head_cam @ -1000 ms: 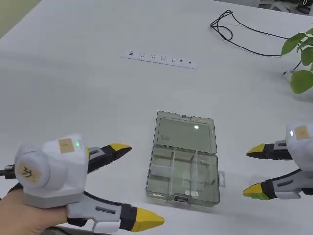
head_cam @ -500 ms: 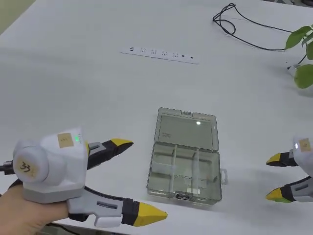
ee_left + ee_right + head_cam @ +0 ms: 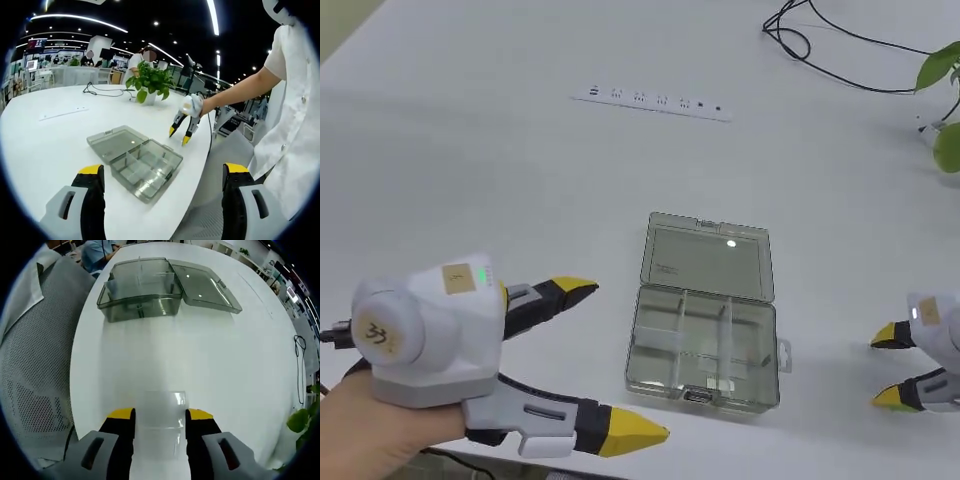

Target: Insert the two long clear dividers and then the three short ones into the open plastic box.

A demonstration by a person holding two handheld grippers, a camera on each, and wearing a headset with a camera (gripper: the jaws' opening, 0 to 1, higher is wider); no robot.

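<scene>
The open plastic box (image 3: 705, 345) lies near the table's front edge with its lid (image 3: 710, 258) flat behind it; clear dividers stand inside, splitting it into compartments. My left gripper (image 3: 610, 362) hovers open to the left of the box, nothing between its fingers. In the left gripper view the box (image 3: 137, 162) sits ahead and the right gripper (image 3: 181, 134) hangs beyond it. My right gripper (image 3: 883, 370) is open at the far right. In its own view the right gripper (image 3: 161, 415) straddles small clear divider pieces (image 3: 162, 410) lying flat on the table, with the box (image 3: 140, 290) farther ahead.
A white power strip (image 3: 655, 103) lies at the back of the table, a black cable (image 3: 820, 45) and a potted plant (image 3: 945, 100) at the back right. The table's front edge runs just below the box. A mesh chair (image 3: 30, 365) stands beside the table.
My right gripper has drawn away from the box, to the right and towards the front edge. The left gripper has held its place. The head camera has shifted slightly.
</scene>
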